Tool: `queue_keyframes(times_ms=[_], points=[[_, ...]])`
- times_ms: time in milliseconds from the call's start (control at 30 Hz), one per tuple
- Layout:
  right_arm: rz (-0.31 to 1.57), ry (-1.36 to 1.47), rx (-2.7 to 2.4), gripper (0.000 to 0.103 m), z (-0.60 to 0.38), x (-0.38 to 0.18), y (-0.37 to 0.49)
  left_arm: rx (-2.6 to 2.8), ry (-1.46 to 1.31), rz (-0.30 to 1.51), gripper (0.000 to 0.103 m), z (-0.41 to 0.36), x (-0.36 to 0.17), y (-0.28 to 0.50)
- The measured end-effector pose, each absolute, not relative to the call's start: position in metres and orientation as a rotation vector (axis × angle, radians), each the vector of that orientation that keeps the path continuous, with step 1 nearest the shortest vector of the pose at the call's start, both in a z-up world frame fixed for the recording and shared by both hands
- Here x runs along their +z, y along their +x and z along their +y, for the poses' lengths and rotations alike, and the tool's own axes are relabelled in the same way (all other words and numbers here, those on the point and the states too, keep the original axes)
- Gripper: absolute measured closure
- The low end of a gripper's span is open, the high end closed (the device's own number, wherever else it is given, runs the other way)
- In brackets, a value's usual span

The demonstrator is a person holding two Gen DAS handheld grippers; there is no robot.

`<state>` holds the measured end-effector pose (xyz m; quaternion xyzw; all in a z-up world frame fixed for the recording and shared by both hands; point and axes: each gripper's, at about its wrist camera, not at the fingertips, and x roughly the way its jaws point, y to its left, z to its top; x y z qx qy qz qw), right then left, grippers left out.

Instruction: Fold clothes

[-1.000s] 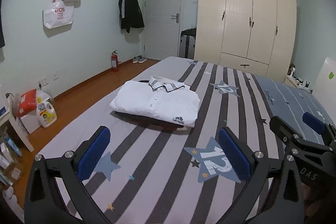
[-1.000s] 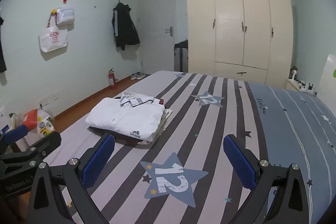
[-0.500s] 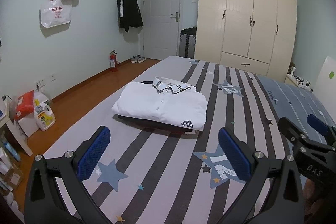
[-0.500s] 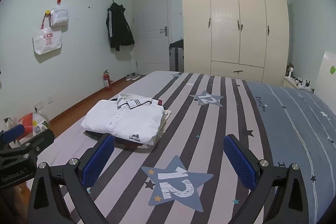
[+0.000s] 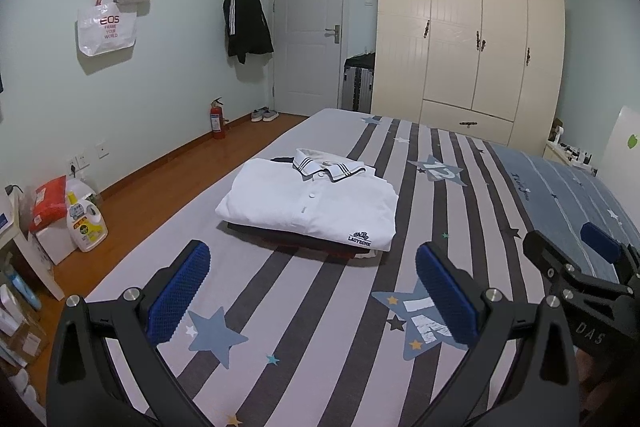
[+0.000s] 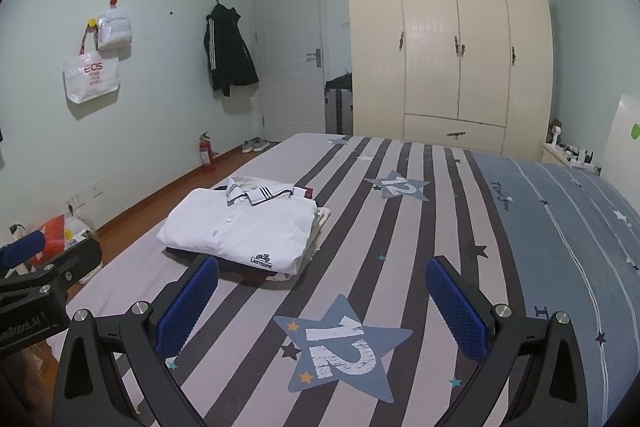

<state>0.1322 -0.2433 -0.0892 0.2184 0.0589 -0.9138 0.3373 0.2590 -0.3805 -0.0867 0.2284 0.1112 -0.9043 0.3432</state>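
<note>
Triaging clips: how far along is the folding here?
Looks done: the white polo shirt lies folded, collar up, on top of a stack of folded clothes on the bed. In hand: nothing; left tool and right tool are open. No unfolded garment is visible.

A: The white polo shirt (image 5: 312, 207) is matt knit cloth, smooth, with small glossy plastic buttons.
B: And the bed (image 5: 320, 307)?
A: Matt woven cloth, printed with stripes.
B: The fingers (image 5: 180, 291)?
A: Blue rubbery pads with a rough dimpled texture, set in matt black plastic with shiny metal screws.
B: The floor (image 5: 160, 187) looks like glossy varnished wood, and the wardrobe (image 5: 468, 39) a satin, grooved panel finish.
</note>
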Motion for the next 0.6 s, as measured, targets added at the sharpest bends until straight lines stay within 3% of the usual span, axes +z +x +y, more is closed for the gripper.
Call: queue_keyframes(times_ms=[600], points=[[0.155, 0.568, -2.379, 0.001, -0.2479, -0.0863, 0.1353, -2.363, 0.582, 0.286, 0.001, -0.38, -0.0859, 0.259]])
